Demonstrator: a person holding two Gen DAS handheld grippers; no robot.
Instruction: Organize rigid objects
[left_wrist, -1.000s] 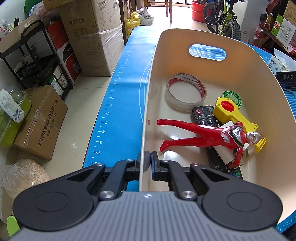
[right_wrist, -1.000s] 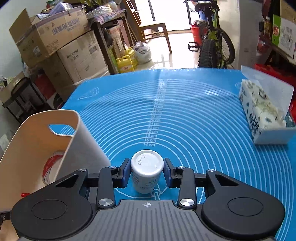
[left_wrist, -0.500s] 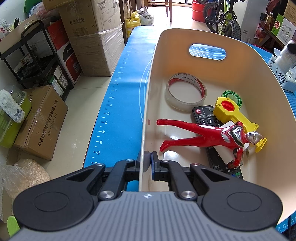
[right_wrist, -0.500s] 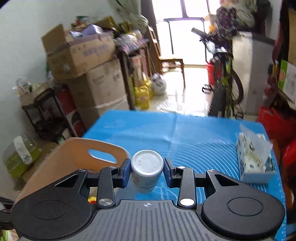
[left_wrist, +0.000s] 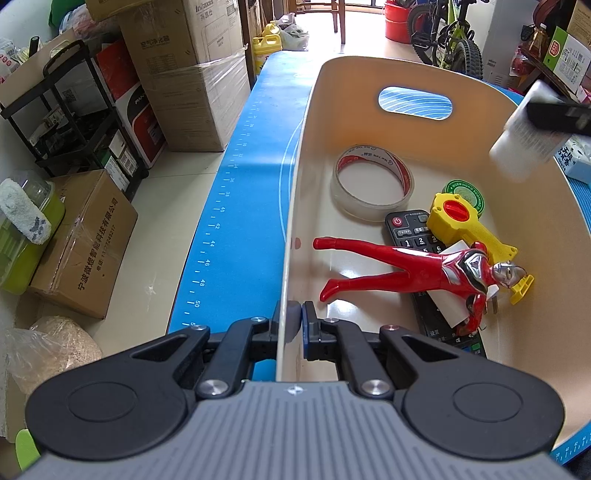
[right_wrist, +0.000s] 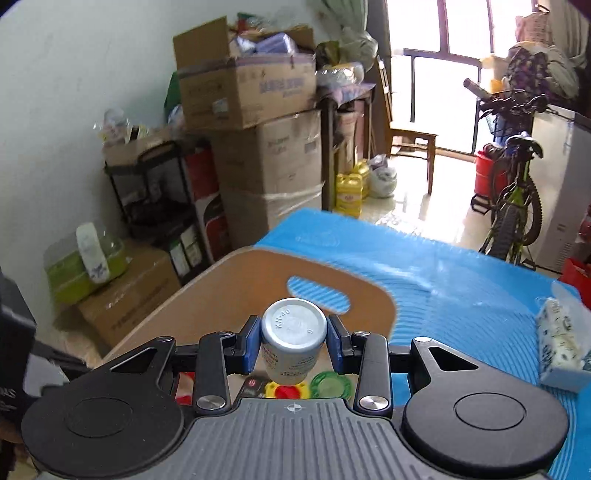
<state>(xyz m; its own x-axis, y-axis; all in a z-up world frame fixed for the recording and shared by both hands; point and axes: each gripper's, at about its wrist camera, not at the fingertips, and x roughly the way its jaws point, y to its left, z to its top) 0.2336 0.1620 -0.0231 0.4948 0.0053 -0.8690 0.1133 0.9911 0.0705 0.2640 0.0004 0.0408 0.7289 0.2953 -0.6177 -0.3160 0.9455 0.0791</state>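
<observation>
Your right tool is clenching the white bottle across its body, blue pads pressing on both sides, cap facing the camera. Seen from the left wrist, that bottle is hanging in the air above the bin's far right rim, not yet inside. Your left tool is clamping the near wall of the cream bin, one finger outside and one inside, steadying it on the blue tabletop.

Taking the bin as the landmark: inside it, the tape roll is lying toward the far end below the handle cutout. Nearer you from the roll, the black remote is lying on the floor of the bin, with the yellow toy and the red figure resting across it. A green round tin is sitting just behind the yellow toy. Outside the bin, a tissue pack is lying on the tabletop to its right.

You are carrying out the transport step, judging by the bottle poised over the rim. The next move is calling for bringing the bottle in over the open floor near the tape roll, lowering it clear of the piled toys, then releasing. Keep the left grip firm so the bin is not sliding when the bottle lands.
</observation>
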